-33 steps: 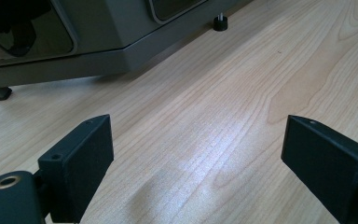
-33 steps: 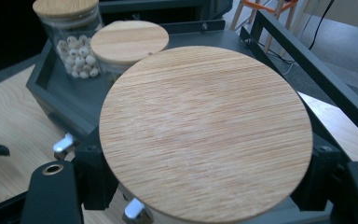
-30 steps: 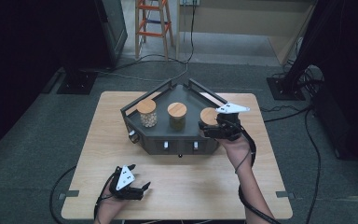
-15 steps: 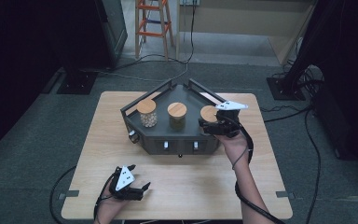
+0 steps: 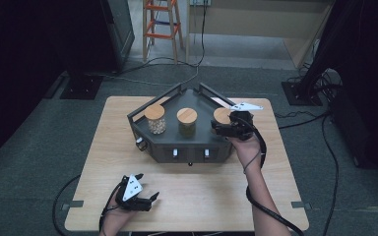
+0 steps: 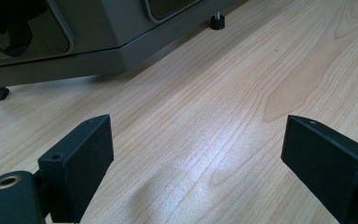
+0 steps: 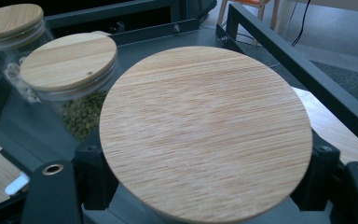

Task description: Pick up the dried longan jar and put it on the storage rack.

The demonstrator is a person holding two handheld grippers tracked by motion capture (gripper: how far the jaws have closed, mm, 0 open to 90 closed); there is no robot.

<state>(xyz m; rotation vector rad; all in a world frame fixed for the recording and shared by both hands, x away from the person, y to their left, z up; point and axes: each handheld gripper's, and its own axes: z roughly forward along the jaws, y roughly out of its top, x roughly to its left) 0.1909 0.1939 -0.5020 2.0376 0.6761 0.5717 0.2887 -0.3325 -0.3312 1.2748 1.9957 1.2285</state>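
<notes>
A dark grey five-sided rack (image 5: pixel 152 142) stands mid-table and holds three glass jars with round wooden lids. The left jar (image 5: pixel 155 119) holds pale beans and the middle jar (image 5: pixel 187 122) holds green ones. My right gripper (image 5: pixel 222 129) reaches in from the right and is shut on the right jar (image 5: pixel 221 115). In the right gripper view that jar's lid (image 7: pixel 205 130) lies between the two jaws, which press its sides; the middle jar (image 7: pixel 70 65) and left jar (image 7: pixel 9 21) stand behind. My left gripper (image 5: pixel 147 200) rests open near the table's front left, nothing between its jaws (image 6: pixel 196 144).
The rack's front face (image 6: pixel 88 42) with its small feet rises just beyond the left gripper. A raised rail (image 7: pixel 303 70) runs along the rack's right edge, close to the held jar. Bare wooden tabletop (image 5: pixel 202 191) stretches in front of the rack. Cables trail off the table's edges.
The right gripper has shifted slightly left and farther along the right jar. The left gripper has stayed where it was.
</notes>
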